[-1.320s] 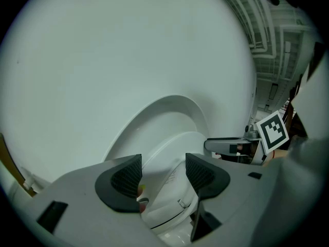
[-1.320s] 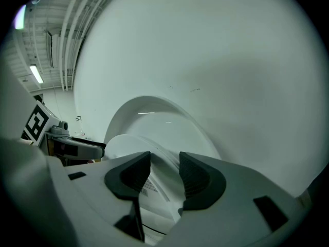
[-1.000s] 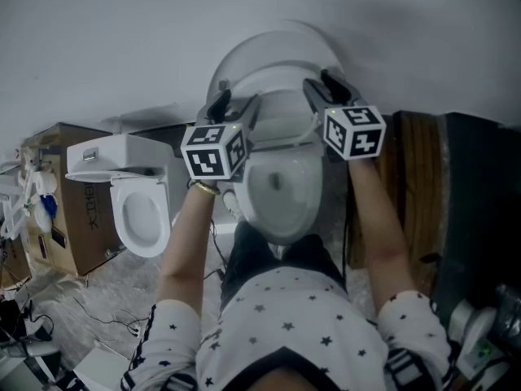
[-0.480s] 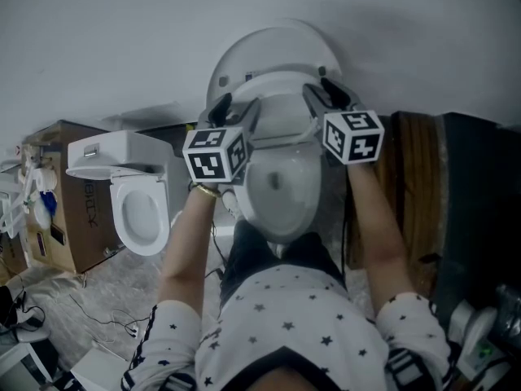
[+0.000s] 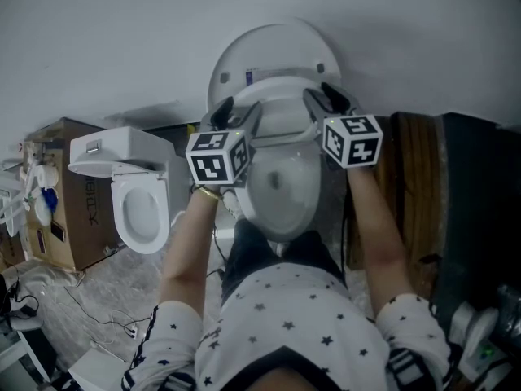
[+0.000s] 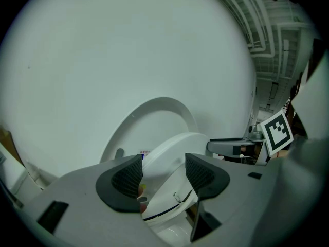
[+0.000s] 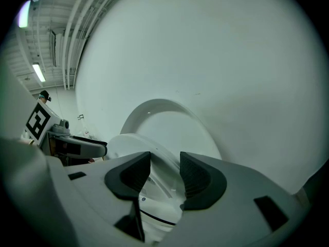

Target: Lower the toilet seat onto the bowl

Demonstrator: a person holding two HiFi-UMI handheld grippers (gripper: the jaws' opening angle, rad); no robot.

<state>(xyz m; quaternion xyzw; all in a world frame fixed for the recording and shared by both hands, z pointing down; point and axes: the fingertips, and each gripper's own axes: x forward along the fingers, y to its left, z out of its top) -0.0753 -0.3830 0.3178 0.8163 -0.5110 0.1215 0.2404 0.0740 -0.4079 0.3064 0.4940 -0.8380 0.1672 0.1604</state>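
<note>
Counts: two toilets, two grippers, two marker cubes, one seat, one lid, one cardboard box.

The toilet seat (image 5: 281, 114) is tilted, partway between the raised lid (image 5: 273, 51) and the bowl (image 5: 281, 190), and not down on it. The lid leans back against the wall (image 5: 122, 31).

The left gripper (image 5: 236, 108) is at the seat's left edge and the right gripper (image 5: 324, 94) at its right edge. A marker cube (image 5: 218, 157) sits on the left one and another (image 5: 352, 141) on the right one.

In the left gripper view the fingers (image 6: 128, 176) are clamped on the seat rim (image 6: 172, 148), which fills the gap between them. In the right gripper view the fingers (image 7: 200, 176) likewise grip the rim (image 7: 131, 143), with a narrower gap.

The second toilet (image 5: 138, 210) stands on the floor (image 5: 106, 300) well to the left, seat down, just beside the cardboard box (image 5: 81, 218). A wooden panel (image 5: 411, 186) stands close on the right of the bowl. Open room is tight on the right side and wider on the left. The person stands right at the bowl's front edge.

Compared with the earlier frames, both grippers sit slightly lower and the seat has come further off the lid. More of the lid's face and its small label now show. The bowl and the second toilet are unmoved.
</note>
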